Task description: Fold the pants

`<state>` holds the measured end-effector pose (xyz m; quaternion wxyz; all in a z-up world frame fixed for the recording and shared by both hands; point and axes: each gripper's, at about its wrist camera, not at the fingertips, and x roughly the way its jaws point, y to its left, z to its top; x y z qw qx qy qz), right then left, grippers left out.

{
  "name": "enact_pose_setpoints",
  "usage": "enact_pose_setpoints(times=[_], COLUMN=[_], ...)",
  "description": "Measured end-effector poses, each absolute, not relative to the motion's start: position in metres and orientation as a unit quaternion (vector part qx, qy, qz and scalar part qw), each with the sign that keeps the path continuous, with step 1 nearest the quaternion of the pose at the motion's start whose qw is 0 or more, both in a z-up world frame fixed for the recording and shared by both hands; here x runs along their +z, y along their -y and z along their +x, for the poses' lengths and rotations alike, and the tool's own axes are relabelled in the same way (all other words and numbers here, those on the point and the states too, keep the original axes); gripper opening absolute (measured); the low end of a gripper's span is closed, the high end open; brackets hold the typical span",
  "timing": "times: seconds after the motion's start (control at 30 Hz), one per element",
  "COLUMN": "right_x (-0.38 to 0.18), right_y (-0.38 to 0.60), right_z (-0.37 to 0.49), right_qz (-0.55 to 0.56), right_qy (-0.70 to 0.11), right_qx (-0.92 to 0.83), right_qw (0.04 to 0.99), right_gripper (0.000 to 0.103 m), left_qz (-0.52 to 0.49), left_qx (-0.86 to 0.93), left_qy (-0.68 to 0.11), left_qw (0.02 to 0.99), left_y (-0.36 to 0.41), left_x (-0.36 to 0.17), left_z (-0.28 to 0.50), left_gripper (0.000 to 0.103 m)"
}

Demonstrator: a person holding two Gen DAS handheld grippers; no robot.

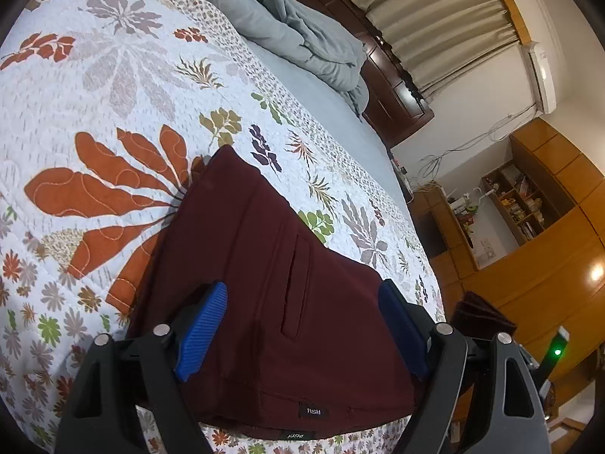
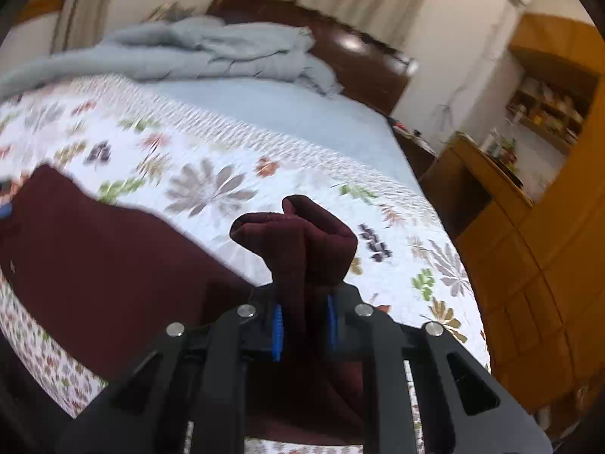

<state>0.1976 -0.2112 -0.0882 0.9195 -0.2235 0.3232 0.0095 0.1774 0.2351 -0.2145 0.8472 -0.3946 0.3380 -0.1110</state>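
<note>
Right wrist view is motion-blurred; quilt pattern and shelf contents there are hard to make out. The right gripper [image 2: 304, 325] has its blue ribbed pads [image 2: 278, 333] clenched on a bunched fold of the pants [image 2: 113, 265]; the cloth rises between the fingers into a rounded knot above the tips. How much fabric sits below the grip is hidden by the black gripper frame.

Pants: maroon, matte knit, lying flat on the floral quilt [image 1: 113, 94] near the bed's near edge. Left wrist view shows detail the right does not: a slit pocket, stitched hem lines, and two small black woven labels [image 1: 313, 411] at the doubled lower edge.

Left gripper [image 1: 302, 325]: fingers spread wide, one ribbed blue pad [image 1: 202, 333] over the garment's left side, the other at its right edge. Contact with the cloth cannot be determined.

Beyond: rumpled grey duvet [image 1: 287, 19], dark wooden headboard [image 1: 397, 87], pleated curtains [image 1: 435, 11], orange-brown wardrobe [image 1: 548, 265].
</note>
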Motion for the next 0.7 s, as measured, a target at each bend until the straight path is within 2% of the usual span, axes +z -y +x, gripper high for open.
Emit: enact_pose_setpoints(times=[0.7], right_x=[-0.150], right_y=[0.148], right_z=[0.185], right_qz=[-0.347], right_qy=[-0.337], right_qx=[0.037], right_qw=[0.875], right_gripper=[0.017], left_qz=[-0.400], left_qx=[-0.116], left_qy=[-0.339], left_qw=[0.844], left_y=[-0.237], left_x=[-0.215], left_z=[0.178], left_gripper=[0.083])
